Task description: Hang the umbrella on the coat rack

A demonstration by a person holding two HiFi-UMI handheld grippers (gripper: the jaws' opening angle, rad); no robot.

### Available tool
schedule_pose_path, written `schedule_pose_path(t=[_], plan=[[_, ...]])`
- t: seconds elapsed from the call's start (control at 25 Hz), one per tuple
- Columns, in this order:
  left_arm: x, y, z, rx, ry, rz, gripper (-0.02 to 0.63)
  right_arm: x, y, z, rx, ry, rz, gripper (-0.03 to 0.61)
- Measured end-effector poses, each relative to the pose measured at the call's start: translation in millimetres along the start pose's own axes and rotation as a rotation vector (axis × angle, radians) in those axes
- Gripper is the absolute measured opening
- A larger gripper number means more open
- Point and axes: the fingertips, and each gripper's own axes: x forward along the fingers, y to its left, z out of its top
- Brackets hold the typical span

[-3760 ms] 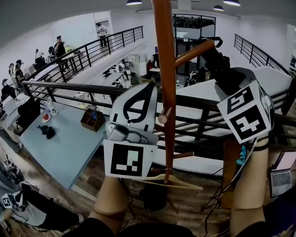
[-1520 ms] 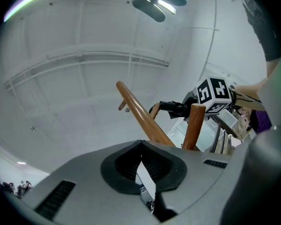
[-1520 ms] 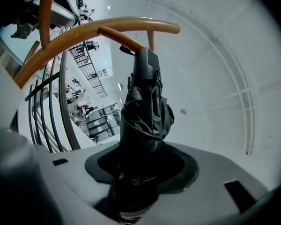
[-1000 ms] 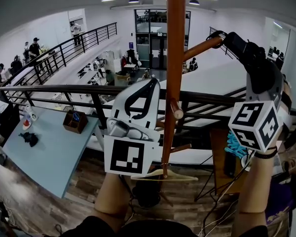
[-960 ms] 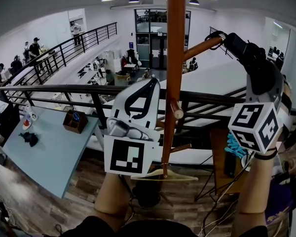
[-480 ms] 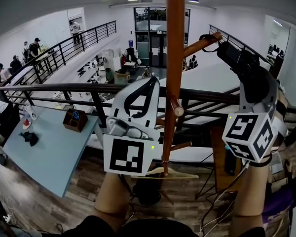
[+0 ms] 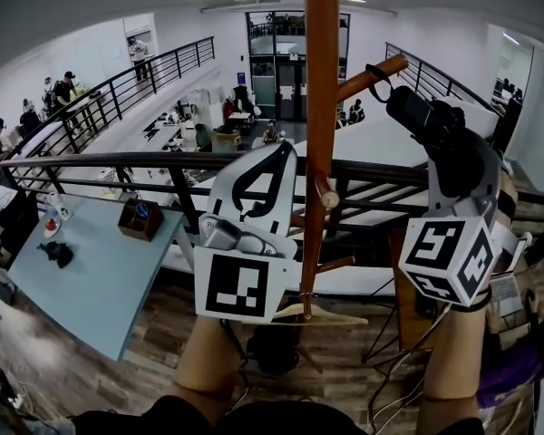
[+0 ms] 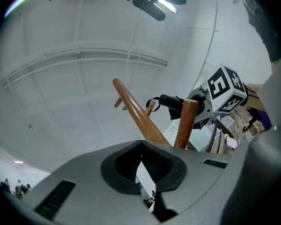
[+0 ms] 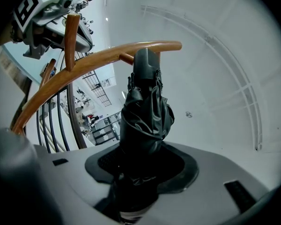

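The wooden coat rack pole (image 7: 320, 107) rises through the middle of the head view, with an upper peg (image 7: 370, 75) slanting up to the right. My right gripper (image 7: 442, 157) is shut on a folded black umbrella (image 7: 419, 120), which points up-left at that peg. The umbrella's strap loop (image 7: 374, 72) sits around the peg near its tip. In the right gripper view the umbrella (image 9: 145, 116) fills the jaws of the right gripper (image 9: 139, 175), below the curved wood of the rack (image 9: 98, 60). My left gripper (image 7: 276, 157) is shut and empty, just left of the pole.
A black railing (image 7: 118, 161) runs behind the rack, with a drop to a lower floor and a light blue table (image 7: 82, 270). Short lower pegs (image 7: 326, 193) stick out of the pole. A wooden hanger (image 7: 317, 315) hangs low on it. People stand far off at the left.
My right gripper has come down and to the left with the umbrella. The strap loop has shifted left along the upper peg. The left gripper has stayed put.
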Motion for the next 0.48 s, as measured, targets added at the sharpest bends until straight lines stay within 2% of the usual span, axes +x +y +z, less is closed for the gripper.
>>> schedule_pose_path(t=[0.48], plan=[[-6.1,-2.6,-3.9,0.008,0.015,-0.012,0.011,-6.5,26.9,18.3,0.005,-0.043,0.055,0.218]])
